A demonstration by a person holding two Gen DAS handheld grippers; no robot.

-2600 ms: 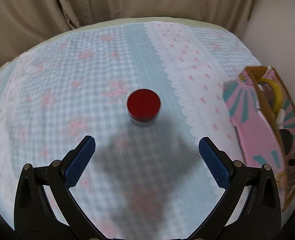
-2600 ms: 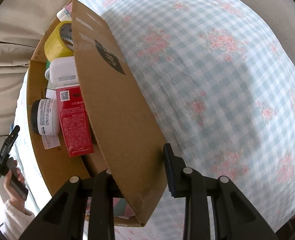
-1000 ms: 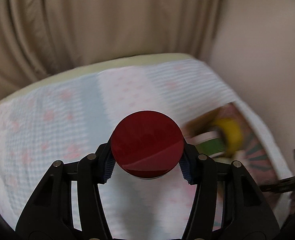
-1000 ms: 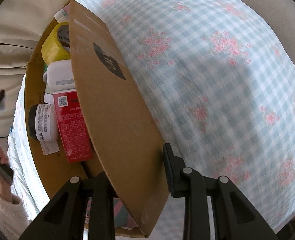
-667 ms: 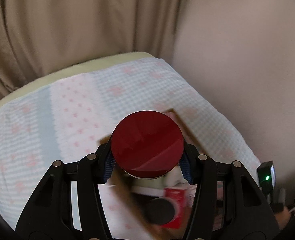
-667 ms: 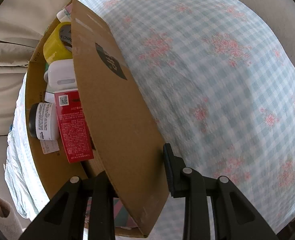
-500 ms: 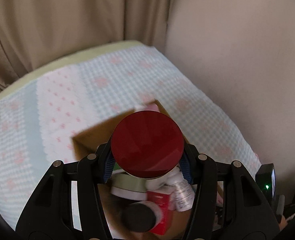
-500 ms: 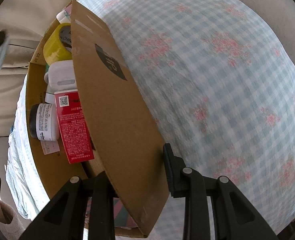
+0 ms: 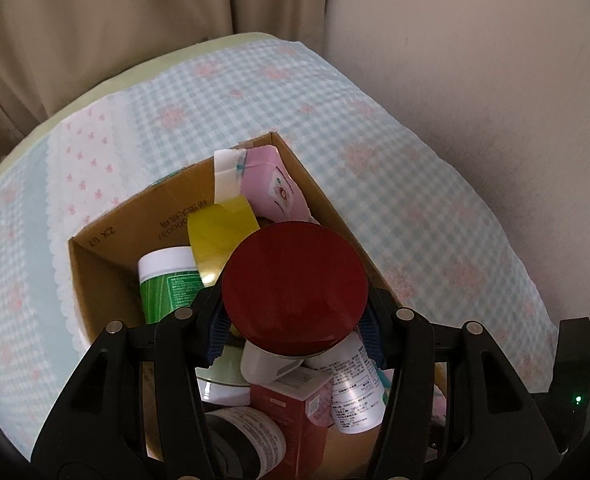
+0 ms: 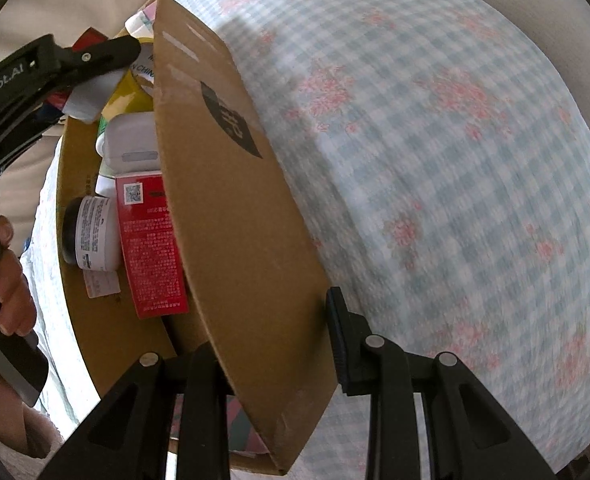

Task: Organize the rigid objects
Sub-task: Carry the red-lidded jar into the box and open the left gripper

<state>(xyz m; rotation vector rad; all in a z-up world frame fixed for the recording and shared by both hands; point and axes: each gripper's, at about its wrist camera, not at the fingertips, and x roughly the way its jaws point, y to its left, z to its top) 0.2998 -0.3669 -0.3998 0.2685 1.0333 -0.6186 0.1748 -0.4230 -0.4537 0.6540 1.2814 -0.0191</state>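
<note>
Your left gripper [image 9: 295, 330] clamps red-lidded jar [image 9: 293, 293], jar held above open cardboard box [image 9: 107, 280]. Below it: red carton [image 9: 291, 412], white bottle [image 9: 357, 390], green bottle [image 9: 169, 286], yellow tape roll [image 9: 219, 232]. Your right gripper [image 10: 271, 344] pinches box wall [image 10: 231, 200]. Beyond: checked floral cloth [image 10: 435, 140].

Both wrist views close over cardboard box [image 9: 107, 240]

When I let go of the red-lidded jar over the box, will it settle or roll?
The red-lidded jar is round, so it will probably roll or tip on landing. The cardboard box is already piled unevenly with the green bottle and yellow tape roll, leaving no flat spot. Its glossy lid looks slippery, though the left gripper grips its sides.
</note>
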